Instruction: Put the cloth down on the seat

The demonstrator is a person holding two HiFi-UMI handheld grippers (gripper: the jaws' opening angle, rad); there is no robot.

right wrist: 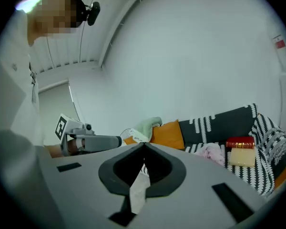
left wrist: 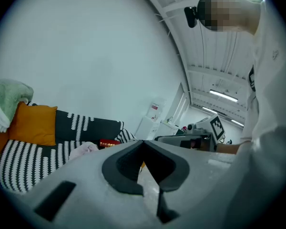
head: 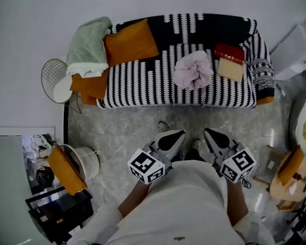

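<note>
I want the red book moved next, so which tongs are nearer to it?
Right. In the head view the right tongs hang over the floor almost straight below the red book on the sofa seat; the left tongs are beside them, further left.

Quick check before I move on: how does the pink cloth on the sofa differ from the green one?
The pink cloth lies bunched in a heap on the seat, right of the middle; the green cloth is draped over the sofa's left end in the head view. The green cloth looks clearly larger than the pink cloth. Both are soft, rumpled fabric resting on the sofa.
</note>
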